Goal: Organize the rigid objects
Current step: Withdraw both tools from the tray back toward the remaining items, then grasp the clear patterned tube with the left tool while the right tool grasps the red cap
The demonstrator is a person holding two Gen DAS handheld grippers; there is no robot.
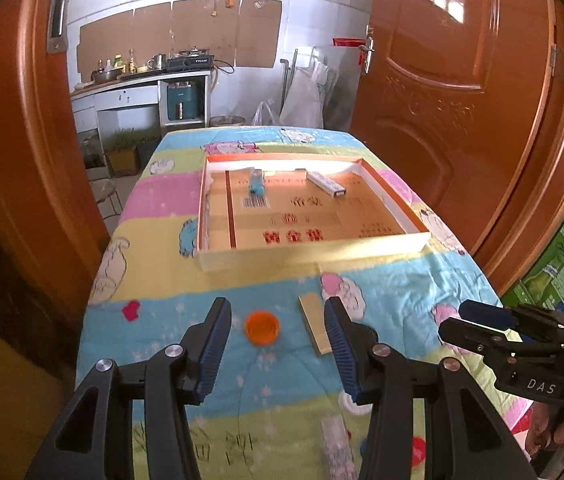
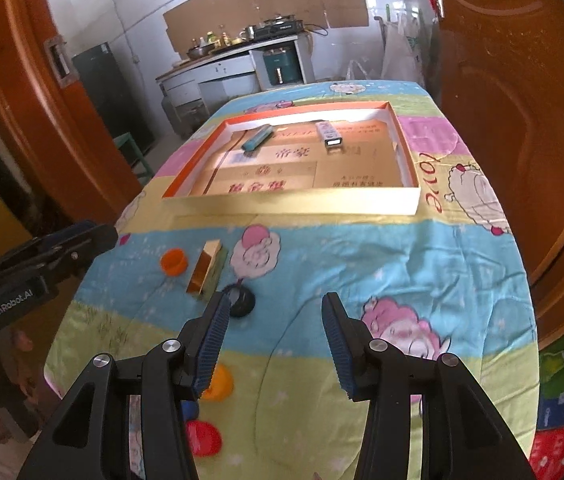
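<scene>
Bright daylight enters from high far windows, glaring on the tray's [image 1: 361,168] far white wall. Near cloth looks motion-blurred; fisheye bends the doors, corners dark.

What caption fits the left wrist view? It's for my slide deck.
Open left gripper hovers above an orange cap and gold box, shallow tray beyond.

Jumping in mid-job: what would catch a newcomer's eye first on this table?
The big shallow box with the orange rim, mid-table, already holding a blue lighter and a white stick. Nearer, on the cartoon quilt, an orange cap beside a gold block, both empty grippers hovering short of them.
</scene>
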